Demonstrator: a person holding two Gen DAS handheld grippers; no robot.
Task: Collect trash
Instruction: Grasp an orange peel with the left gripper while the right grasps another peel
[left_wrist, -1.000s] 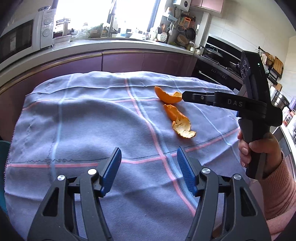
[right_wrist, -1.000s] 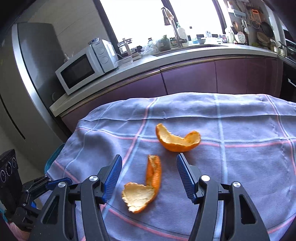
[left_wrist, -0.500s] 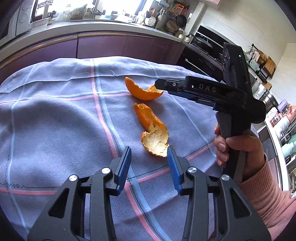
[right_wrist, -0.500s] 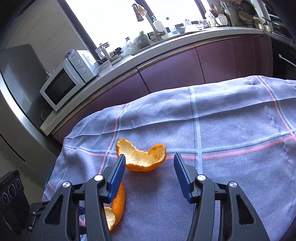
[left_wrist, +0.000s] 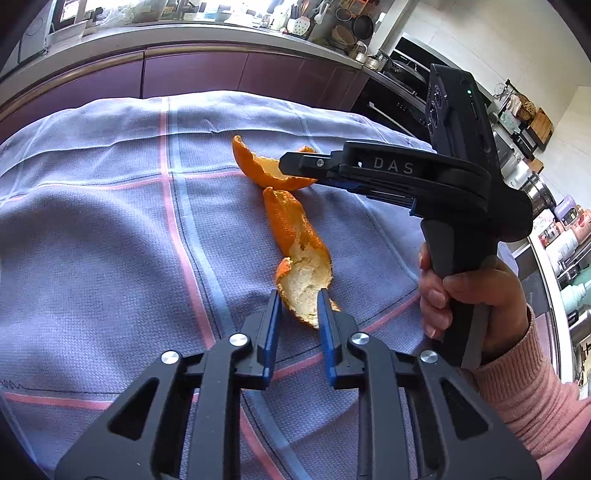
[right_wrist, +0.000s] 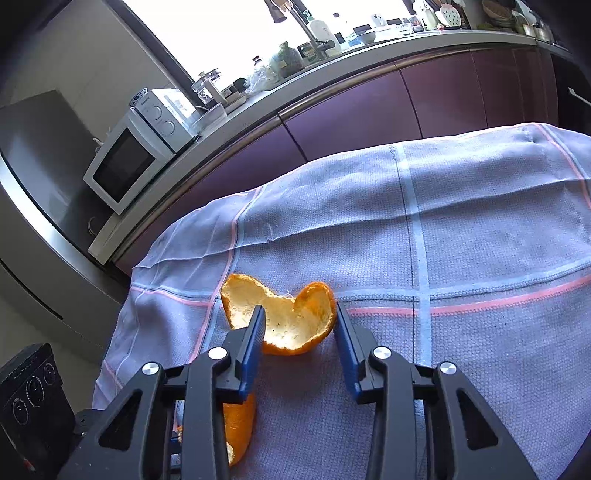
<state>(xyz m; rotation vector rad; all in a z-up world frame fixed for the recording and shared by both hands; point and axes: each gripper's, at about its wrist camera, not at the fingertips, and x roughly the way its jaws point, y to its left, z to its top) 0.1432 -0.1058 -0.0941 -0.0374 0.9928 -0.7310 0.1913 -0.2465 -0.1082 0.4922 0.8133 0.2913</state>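
Now both your claws have dropped onto the cloth-covered surface. Left claw is closing, long peel between its pads, seemingly touching. Right claw is closing around the curled peel; contact uncertain. Both pickups imminent.

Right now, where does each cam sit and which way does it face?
Left wrist: on the left gripper, angled down at the long orange peel strip on the blue checked cloth; shows the right gripper and the hand holding it.
Right wrist: on the right gripper, facing the curled orange peel and white microwave.
Shared: both peels, cloth.
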